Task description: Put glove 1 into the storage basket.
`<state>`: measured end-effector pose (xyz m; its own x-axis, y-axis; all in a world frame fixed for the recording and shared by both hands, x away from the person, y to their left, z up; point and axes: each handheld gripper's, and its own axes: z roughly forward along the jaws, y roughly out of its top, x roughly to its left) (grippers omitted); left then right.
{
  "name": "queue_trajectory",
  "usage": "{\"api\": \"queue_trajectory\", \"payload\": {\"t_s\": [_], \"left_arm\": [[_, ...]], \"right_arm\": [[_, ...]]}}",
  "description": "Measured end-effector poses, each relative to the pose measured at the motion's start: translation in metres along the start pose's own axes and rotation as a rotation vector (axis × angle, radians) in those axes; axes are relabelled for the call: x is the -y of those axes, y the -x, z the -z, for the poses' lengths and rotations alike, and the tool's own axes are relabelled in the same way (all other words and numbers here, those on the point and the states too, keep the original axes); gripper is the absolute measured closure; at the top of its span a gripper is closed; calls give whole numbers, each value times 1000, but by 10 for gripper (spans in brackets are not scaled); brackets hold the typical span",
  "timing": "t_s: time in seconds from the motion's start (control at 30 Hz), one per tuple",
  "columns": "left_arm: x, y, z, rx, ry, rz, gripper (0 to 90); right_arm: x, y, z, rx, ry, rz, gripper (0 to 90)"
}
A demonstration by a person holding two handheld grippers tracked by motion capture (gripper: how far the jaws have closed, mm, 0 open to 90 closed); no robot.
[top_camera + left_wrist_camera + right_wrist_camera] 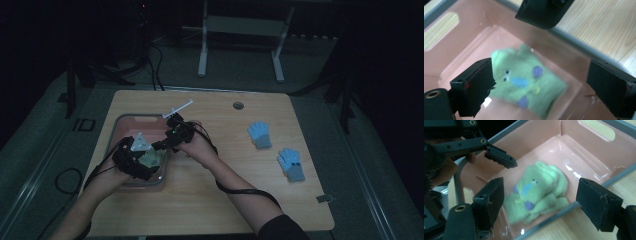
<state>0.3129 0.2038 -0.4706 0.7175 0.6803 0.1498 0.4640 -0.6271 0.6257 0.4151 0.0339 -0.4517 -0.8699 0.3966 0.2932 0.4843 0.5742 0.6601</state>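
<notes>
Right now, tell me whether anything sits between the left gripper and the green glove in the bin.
Nothing visible does. The left gripper has open jaws above the green glove, lying loose on the pink bin floor.

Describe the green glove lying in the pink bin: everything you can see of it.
The green glove is a small, fuzzy, knit-looking piece, pale green with blue and purple patches, a yellow dot and two dark eye-like dots. It lies crumpled and folded over itself on the floor of the pink bin, fingers bunched toward one end. Nothing grips it: it sits free below the open jaws of the left gripper and right gripper.
</notes>
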Motion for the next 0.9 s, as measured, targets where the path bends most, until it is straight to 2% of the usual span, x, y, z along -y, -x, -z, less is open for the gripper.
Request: {"api": "queue_trajectory", "payload": {"t_s": [0.07, 0.13, 0.27, 0.53, 0.7, 0.9], "left_arm": [[-4, 4, -1, 16, 4, 3, 33], [-8, 8, -1, 9, 21, -6, 29], [-17, 15, 0, 21, 51, 10, 26], [-33, 33, -5, 51, 73, -30, 26], [-44, 44, -9, 86, 93, -43, 26], [-54, 57, -17, 118, 137, -65, 26]], "right_arm": [[4, 2, 6, 1, 5, 3, 200], [8, 4, 12, -12, 13, -7, 196], [17, 8, 24, 10, 29, 7, 197], [39, 20, 48, 57, 41, 12, 187], [52, 27, 64, 82, 52, 9, 185], [67, 33, 82, 114, 57, 18, 165]]}}
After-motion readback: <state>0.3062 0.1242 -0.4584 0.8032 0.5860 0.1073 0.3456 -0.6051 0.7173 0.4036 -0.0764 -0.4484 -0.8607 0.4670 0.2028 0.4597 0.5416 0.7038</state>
